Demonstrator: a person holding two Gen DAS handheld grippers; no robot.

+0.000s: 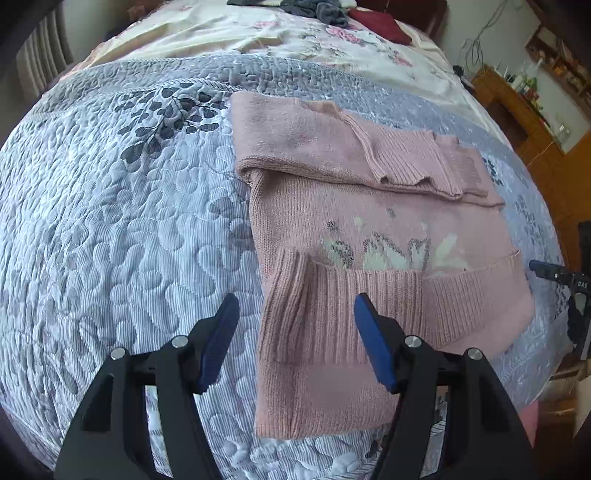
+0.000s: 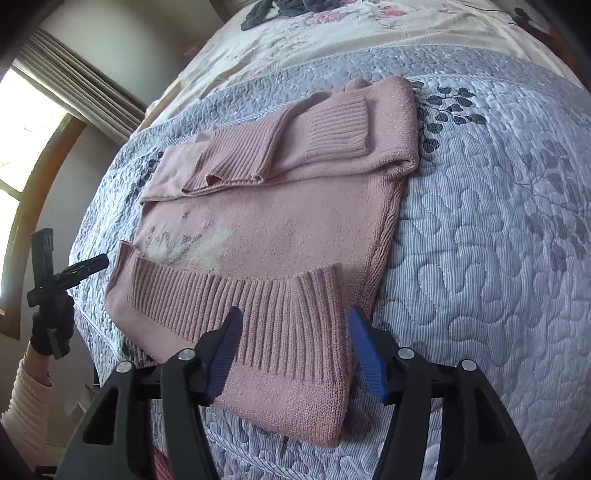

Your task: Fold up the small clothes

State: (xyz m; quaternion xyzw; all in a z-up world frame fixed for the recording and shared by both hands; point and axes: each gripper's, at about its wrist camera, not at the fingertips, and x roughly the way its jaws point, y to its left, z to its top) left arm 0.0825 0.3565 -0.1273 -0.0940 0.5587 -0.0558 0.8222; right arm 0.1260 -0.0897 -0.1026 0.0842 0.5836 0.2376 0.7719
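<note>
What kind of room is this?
Most likely a bedroom. A pink sweater lies on a bed with a grey quilt, a flowery sheet lies further up, and there is a curtained window beside it.

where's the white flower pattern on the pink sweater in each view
Left wrist: the white flower pattern sits right of centre on the pink sweater, just above the ribbed sleeve.
Right wrist: the pattern sits left of centre.
Shared landmark: the ribbed sleeve lying just below the pattern.
</note>
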